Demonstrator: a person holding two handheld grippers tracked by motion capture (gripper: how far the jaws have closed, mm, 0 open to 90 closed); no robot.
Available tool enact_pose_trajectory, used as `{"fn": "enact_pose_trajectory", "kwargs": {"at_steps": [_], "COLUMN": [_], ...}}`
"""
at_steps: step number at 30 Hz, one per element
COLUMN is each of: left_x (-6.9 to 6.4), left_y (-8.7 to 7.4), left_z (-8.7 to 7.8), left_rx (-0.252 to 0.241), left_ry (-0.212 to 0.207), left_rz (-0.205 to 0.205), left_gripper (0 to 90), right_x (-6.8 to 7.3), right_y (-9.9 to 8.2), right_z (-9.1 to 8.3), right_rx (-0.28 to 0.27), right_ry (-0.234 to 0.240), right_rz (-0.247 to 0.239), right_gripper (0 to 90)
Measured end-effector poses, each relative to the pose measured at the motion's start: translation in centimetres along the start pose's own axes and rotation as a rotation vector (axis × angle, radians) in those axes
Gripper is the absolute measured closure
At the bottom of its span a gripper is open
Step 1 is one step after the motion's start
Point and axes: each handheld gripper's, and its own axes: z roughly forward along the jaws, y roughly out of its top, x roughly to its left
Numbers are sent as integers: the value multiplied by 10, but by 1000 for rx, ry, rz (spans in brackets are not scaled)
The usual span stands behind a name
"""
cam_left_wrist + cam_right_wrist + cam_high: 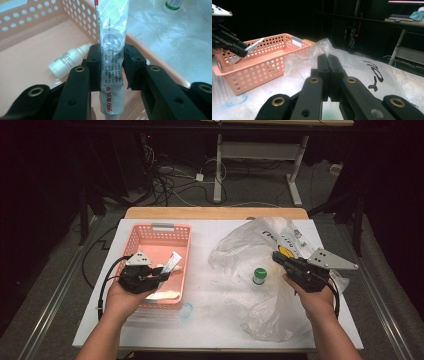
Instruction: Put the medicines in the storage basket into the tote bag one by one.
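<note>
Tube (113,50) clamped btwn left gripper (112,66) jaws, over basket (32,37).

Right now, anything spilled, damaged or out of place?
Mostly tidy. One oddity: a faint blue ring mark stains the white tabletop beside the pink perforated basket. The small white dropper bottle lies on its side inside, with no spill visible.
</note>
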Motion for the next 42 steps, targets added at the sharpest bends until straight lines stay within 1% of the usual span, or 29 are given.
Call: {"fn": "enact_pose_trajectory", "kwargs": {"at_steps": [3, 6, 11, 15, 21, 24, 29, 31, 40, 42], "left_x": [-7, -11, -19, -27, -44, -52, -62, -67, -89, -94], "left_y": [3, 9, 16, 23, 33, 38, 44, 46, 51, 51], "left_z": [-2, -1, 3, 3, 8, 14, 27, 31, 48, 51], "left_rx": [-34, -56, -78, -109, -138, -128, -118, -113, -89, -87], "left_ry": [-9, -22, -47, -71, -109, -133, -156, -172, -208, -215], "left_rz": [8, 14, 25, 32, 59, 79, 97, 103, 147, 153], "left_gripper": [677, 678, 677, 678, 677, 677, 677, 677, 678, 677], "right_x": [0, 0, 1, 1, 1, 1, 1, 0, 1, 1], "right_y": [0, 0, 0, 1, 1, 1, 1, 1, 1, 1], "right_z": [0, 0, 0, 0, 0, -1, -1, -1, 0, 0], "right_rx": [3, 2, -1, -1, -3, -4, -4, -4, -2, -2], "right_ry": [3, 5, 4, 5, 6, 6, 5, 6, 16, 16], "right_rz": [-3, -5, -3, -8, -8, -9, -5, -1, 0, -9], "right_gripper": [900, 900, 900, 900, 900, 900, 900, 900, 900, 900]}}
